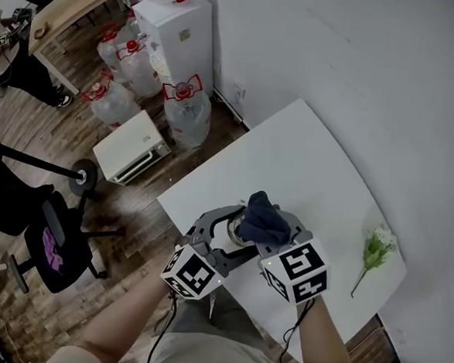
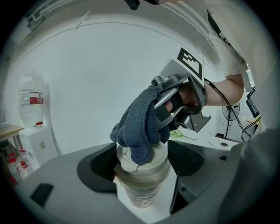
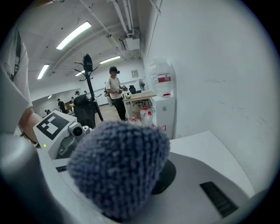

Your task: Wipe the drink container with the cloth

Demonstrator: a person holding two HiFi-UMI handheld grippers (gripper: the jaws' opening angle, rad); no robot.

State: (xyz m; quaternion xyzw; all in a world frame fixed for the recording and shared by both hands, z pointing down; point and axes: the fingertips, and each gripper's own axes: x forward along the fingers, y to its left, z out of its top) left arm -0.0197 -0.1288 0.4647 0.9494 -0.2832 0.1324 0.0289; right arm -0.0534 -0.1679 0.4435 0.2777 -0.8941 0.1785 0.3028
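1. Nearest to us, the left gripper has its jaws closed on the cup. We can see a black pad pressed against each side just under the lid, and the cup is upright.
2. The cup is a pale, see-through tumbler with an off-white lid. It stands on the white table, close to the table's near edge and pretty much straight in front of us.
3. The right gripper is clamped tight on the cloth. It's a dark blue, nubbly wad that bulges out past the jaws and fills most of the right gripper view.
4. The cloth's lower end sits right on top of the lid and touches it. The right gripper comes in from above and from our right, tilted downward.
5. Further along the table, a little green flower sprig lies flat off to the right, well apart from the cup.
6. Past the table's left side, on the wooden floor, there's a white countertop oven. Beside it are some big water jugs with red caps, plus a white dispenser against the wall.
7. A black office chair stands off to our left.
8. Farthest out, the right gripper view shows a coat stand, a person standing by a desk, and ceiling strip lights.
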